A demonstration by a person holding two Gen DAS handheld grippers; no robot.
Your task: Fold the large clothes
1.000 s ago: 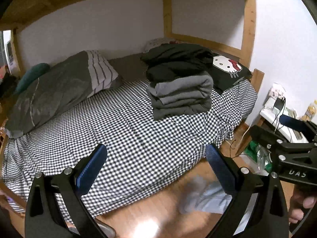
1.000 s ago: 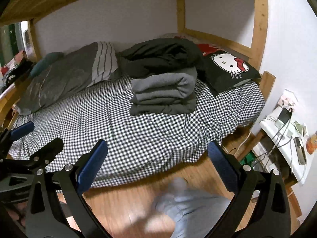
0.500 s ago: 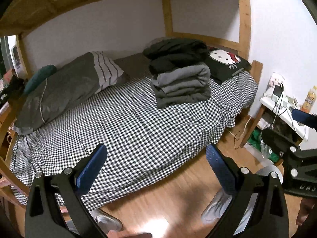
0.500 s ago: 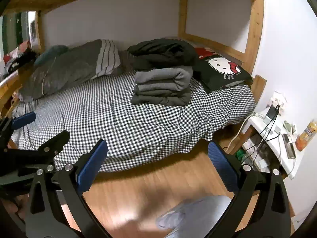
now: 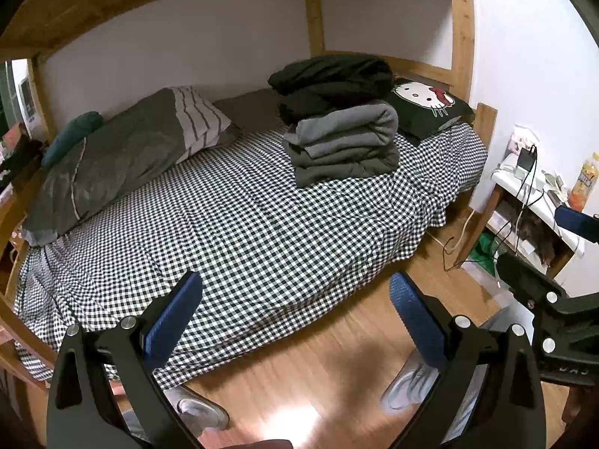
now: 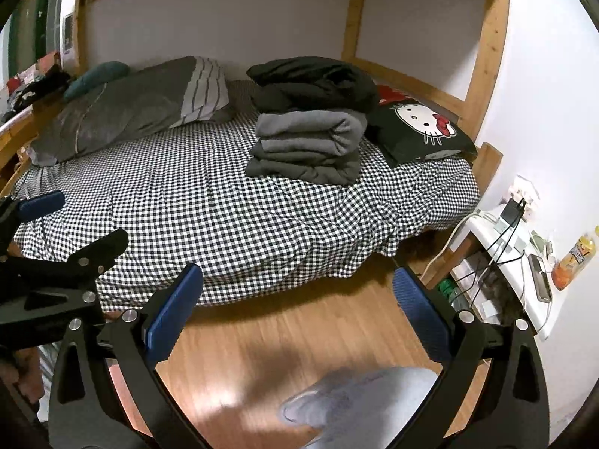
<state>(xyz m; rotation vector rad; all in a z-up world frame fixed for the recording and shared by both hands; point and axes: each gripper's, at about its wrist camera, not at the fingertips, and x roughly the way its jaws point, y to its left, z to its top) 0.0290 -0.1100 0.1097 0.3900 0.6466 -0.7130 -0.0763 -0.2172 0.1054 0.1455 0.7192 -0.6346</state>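
Note:
A stack of folded clothes [image 5: 340, 142] sits on the checkered bed [image 5: 243, 232] toward its far right, grey pieces below and black pieces [image 5: 333, 78] on top. It also shows in the right wrist view [image 6: 310, 138]. My left gripper [image 5: 295, 288] is open and empty, held over the wooden floor in front of the bed. My right gripper [image 6: 297, 273] is open and empty, also over the floor and well short of the bed. Each gripper shows at the edge of the other's view.
A grey striped pillow [image 5: 123, 153] lies at the bed's left end, a black cat-print pillow [image 5: 426, 108] at the right. A white side table [image 6: 513, 247] with cables and a bottle stands at the right. The person's feet [image 5: 408, 385] are on the floor [image 6: 299, 336].
Both grippers have backed away from the bed and risen a little, so the bed looks smaller and more floor shows. The feet have shifted. Both grippers stay open.

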